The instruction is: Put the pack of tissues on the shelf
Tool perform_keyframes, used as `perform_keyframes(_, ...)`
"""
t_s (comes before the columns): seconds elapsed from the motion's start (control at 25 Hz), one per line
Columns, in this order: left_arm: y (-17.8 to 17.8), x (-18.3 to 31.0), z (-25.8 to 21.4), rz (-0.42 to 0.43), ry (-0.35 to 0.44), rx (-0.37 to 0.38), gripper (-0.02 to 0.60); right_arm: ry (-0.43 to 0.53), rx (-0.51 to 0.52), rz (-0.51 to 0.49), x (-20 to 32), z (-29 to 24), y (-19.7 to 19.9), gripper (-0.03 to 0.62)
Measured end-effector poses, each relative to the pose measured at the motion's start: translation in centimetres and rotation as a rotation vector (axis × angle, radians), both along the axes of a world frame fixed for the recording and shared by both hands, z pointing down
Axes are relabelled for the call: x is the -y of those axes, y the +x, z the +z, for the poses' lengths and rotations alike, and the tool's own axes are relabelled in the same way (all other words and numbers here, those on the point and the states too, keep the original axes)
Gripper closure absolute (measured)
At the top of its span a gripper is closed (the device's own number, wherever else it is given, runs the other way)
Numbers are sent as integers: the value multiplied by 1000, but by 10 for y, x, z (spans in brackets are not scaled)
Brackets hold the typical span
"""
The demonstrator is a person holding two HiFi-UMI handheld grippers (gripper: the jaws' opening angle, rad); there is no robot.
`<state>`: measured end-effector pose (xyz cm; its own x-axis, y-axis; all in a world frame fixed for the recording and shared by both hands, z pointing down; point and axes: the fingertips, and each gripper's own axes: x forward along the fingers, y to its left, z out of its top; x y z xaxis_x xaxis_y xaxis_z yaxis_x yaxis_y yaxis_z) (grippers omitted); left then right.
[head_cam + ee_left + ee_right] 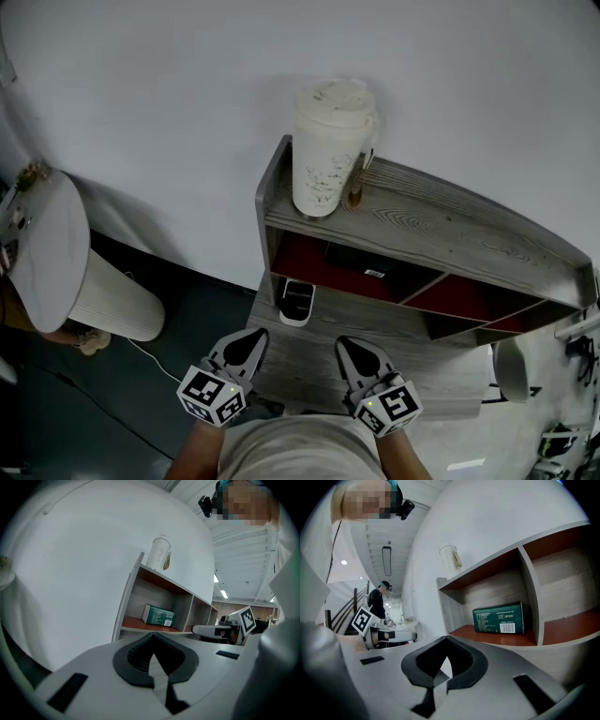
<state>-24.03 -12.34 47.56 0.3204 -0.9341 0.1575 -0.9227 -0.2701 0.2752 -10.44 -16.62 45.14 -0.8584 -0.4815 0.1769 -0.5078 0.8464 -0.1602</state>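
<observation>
The pack of tissues (354, 261) is a dark green box with a white label. It lies in the left compartment of the grey wooden shelf (441, 230), on its red floor. It shows in the left gripper view (159, 616) and the right gripper view (499, 618). My left gripper (251, 339) (153, 637) and right gripper (354, 347) (446, 637) hover side by side over the lower desk board, well short of the shelf. Both are shut with nothing between the jaws.
A tall white jug (328, 150) stands on the shelf's top board at its left end. A small white device (296, 302) sits on the desk board under the left compartment. A round white table (47, 248) stands at the left. A person (377, 603) stands far off.
</observation>
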Motion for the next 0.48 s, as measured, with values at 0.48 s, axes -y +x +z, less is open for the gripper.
perform_keyframes(0.48, 11, 6, -8, 28, 21, -5, 568, -25, -12, 9, 3, 4, 10, 568)
